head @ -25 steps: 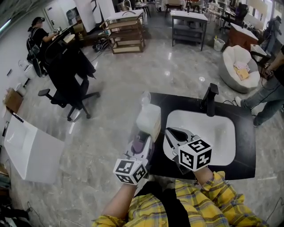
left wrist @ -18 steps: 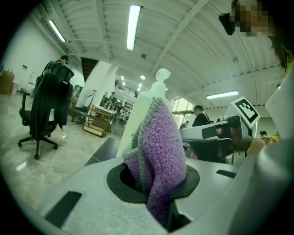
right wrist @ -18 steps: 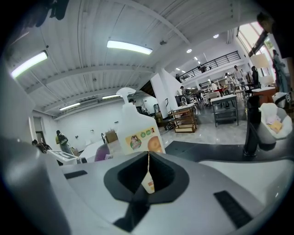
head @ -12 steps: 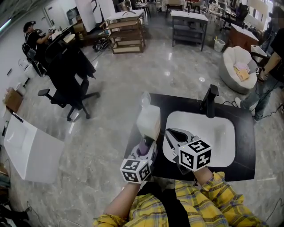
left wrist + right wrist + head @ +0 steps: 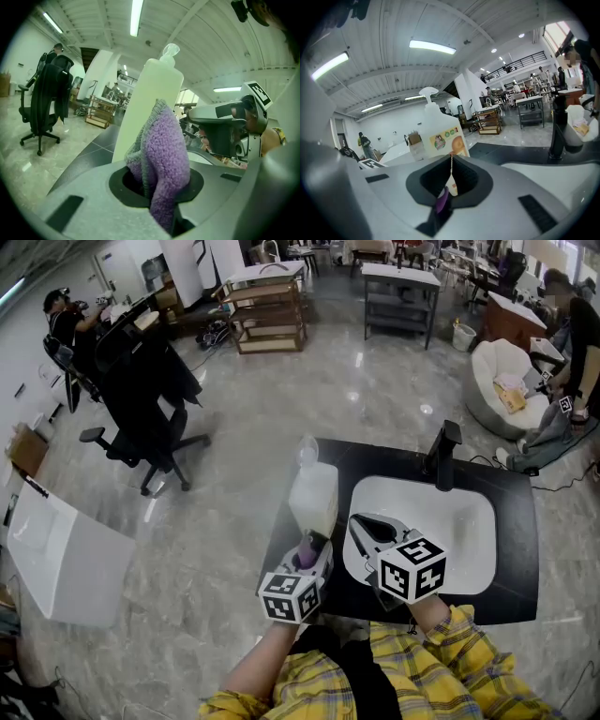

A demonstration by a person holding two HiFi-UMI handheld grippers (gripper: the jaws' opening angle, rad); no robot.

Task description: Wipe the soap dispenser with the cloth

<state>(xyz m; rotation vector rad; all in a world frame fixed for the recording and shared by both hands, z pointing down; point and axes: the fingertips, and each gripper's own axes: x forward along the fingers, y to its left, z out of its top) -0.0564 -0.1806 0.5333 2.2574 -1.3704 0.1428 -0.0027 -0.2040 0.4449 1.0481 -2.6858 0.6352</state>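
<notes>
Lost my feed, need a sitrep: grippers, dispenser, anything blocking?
Left gripper shut on purple cloth, close to soap dispenser, contact unclear. Right gripper shut, empty, by sink. Dispenser upright on black counter. Nothing between cloth and dispenser.

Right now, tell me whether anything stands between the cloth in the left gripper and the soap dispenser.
Nothing visible does. The left gripper is shut on the purple cloth, and the soap dispenser stands directly beyond it. The right gripper is off to the side, by the sink.
</notes>
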